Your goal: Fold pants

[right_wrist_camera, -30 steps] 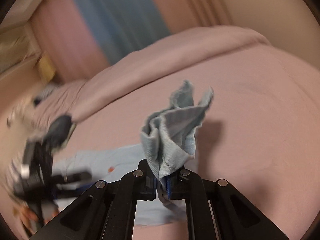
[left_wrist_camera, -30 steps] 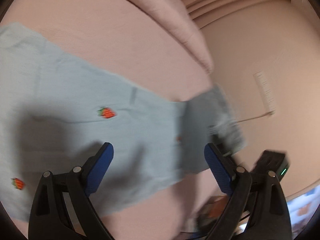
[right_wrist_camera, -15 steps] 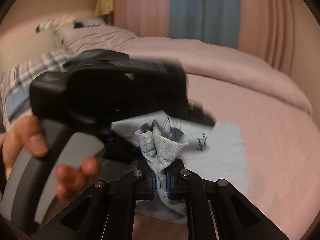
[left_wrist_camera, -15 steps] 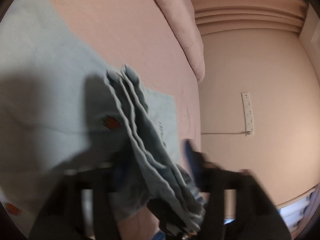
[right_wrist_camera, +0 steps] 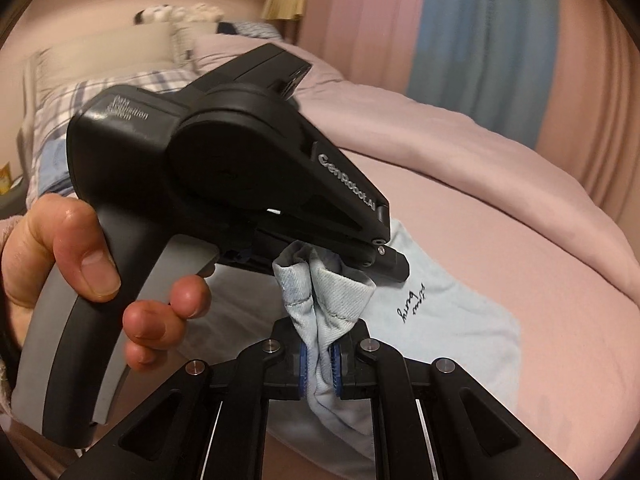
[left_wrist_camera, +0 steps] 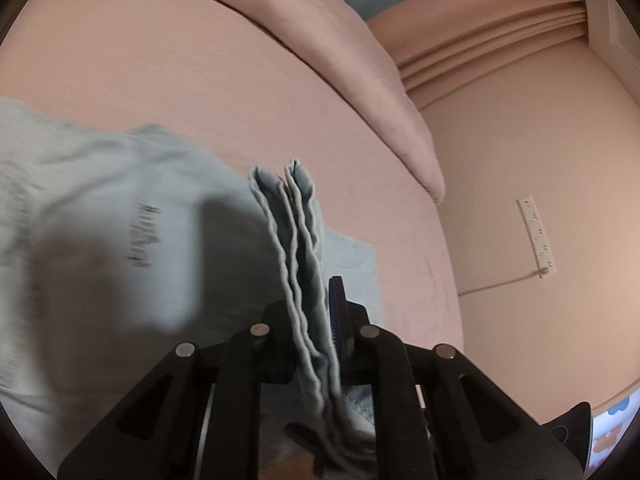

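Nearest to us, our right tongs [right_wrist_camera: 319,368] are clamped on a bunched fold of the pale blue pants [right_wrist_camera: 448,320]. Just beyond, our left tongs [left_wrist_camera: 314,320] pinch the same raised fold, edges standing upright between the blue pads [left_wrist_camera: 335,312]. Farther out, the rest of the pants lies flat on the pink bed [right_wrist_camera: 500,208], with a rolled pink blanket [left_wrist_camera: 340,40] along its far side.

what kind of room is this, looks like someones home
Most likely a bedroom in a home. The pants lie on a bed with a pink sheet, pillows sit at its head, and pink and blue curtains hang behind it.
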Available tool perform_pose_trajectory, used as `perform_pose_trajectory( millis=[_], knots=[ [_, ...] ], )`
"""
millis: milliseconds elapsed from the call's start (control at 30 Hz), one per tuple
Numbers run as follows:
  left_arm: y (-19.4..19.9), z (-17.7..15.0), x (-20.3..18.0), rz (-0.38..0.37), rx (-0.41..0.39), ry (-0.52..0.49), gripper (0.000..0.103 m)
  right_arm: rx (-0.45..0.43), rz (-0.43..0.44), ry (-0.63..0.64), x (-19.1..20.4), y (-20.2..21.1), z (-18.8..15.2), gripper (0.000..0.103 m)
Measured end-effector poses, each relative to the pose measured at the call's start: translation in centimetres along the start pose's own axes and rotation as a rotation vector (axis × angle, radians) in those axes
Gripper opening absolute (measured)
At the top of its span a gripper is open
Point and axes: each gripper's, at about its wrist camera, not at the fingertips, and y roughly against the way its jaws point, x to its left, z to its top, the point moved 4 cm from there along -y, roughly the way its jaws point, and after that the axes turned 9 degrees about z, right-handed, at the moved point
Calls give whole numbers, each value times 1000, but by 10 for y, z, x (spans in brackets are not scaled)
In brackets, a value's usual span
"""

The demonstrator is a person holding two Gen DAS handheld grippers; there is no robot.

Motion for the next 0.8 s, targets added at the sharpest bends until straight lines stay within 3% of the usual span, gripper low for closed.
perform_pose_trajectory(
  millis=[67, 100, 133, 167, 200, 333, 400, 500, 567, 633, 667, 800],
  knots=[
    [2, 2, 12, 49, -7, 3, 11, 25, 23, -1, 7, -12, 0, 10],
    [2, 3, 16, 83, -12, -2, 13, 36, 41, -12, 8, -16, -1, 18],
    [2, 4, 25, 152, -22, -7, 22, 48, 67, -27, 10, -20, -3, 26],
    [4, 5, 35, 207, -27, -2, 31, 65, 100, -43, 10, -23, -5, 43],
    [7, 6, 43, 238, -32, 5, 33, 85, 144, -74, 8, -23, -10, 51],
    [28, 6, 46, 283, -88, -14, 37, 37, 251, -152, -6, 8, -11, 52],
    [38, 3, 38, 287, -110, -59, 38, -25, 304, -238, -30, 33, -11, 61],
    [44, -8, 16, 222, -111, -105, 38, -60, 220, -339, -77, 58, -21, 63],
    [41, -18, -5, 151, -97, -141, 38, -15, 87, -375, -108, 61, -34, 63],
    [35, -30, -19, 99, -65, -176, 38, 50, -5, -423, -130, 60, -49, 53],
    [23, -39, -30, 92, -44, -201, 38, 67, -14, -447, -137, 60, -56, 46],
    [-18, -57, -35, 174, 18, -234, 36, 130, -57, -488, -147, 48, -72, 38]
  ],
)
